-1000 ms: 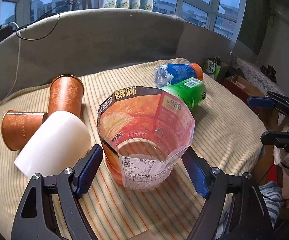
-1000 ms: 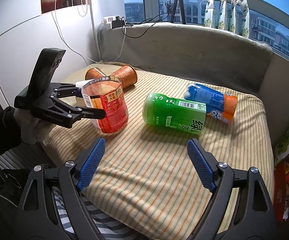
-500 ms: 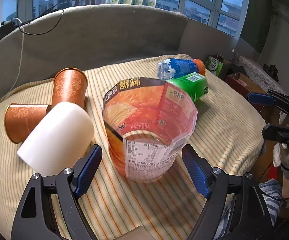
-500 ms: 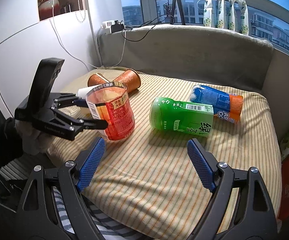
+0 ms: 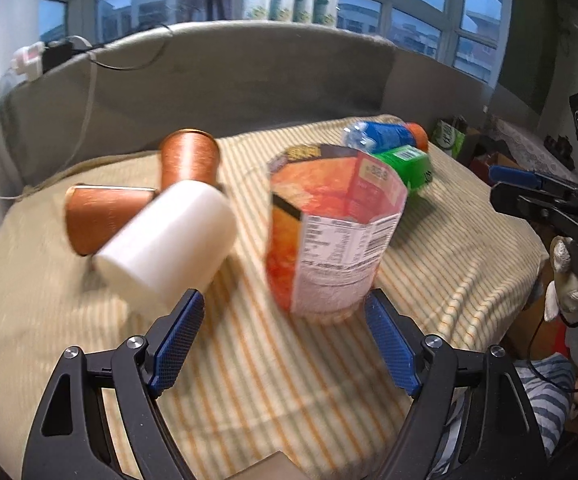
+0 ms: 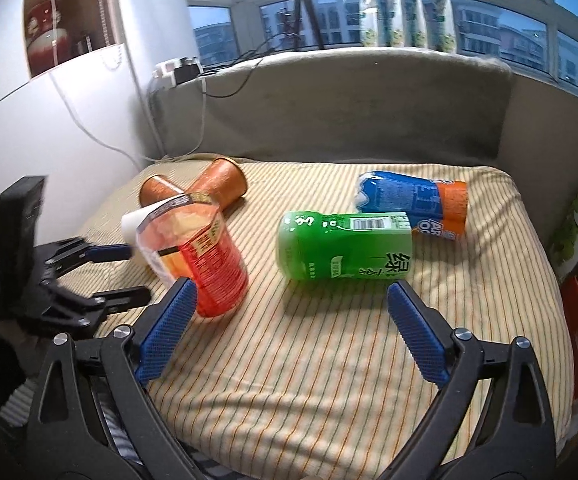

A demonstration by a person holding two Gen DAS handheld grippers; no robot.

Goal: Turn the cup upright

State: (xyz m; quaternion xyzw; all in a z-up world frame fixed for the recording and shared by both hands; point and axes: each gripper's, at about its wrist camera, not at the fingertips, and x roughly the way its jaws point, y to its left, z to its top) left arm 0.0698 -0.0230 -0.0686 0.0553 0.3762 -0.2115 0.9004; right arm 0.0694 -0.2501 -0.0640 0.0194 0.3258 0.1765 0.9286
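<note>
An orange-red printed cup (image 5: 329, 232) stands upright, mouth up, on the striped cushion (image 5: 249, 380); it also shows in the right wrist view (image 6: 201, 256). My left gripper (image 5: 285, 340) is open and empty, just short of the cup, its blue pads apart and not touching it. It shows at the left of the right wrist view (image 6: 101, 276). A green cup (image 6: 345, 246), a blue-orange cup (image 6: 413, 204), a white cup (image 5: 169, 248) and two copper cups (image 5: 187, 156) lie on their sides. My right gripper (image 6: 289, 328) is open and empty, in front of the green cup.
A grey padded backrest (image 6: 349, 104) rises behind the cushion. Cables and a power strip (image 6: 177, 72) lie on its left top. Boxes (image 6: 577, 236) stand past the cushion's right edge. The white wall (image 6: 49, 132) is close on the left.
My left gripper has drawn back from the orange-red cup, which stays standing upright. My right gripper has moved closer to the green cup.
</note>
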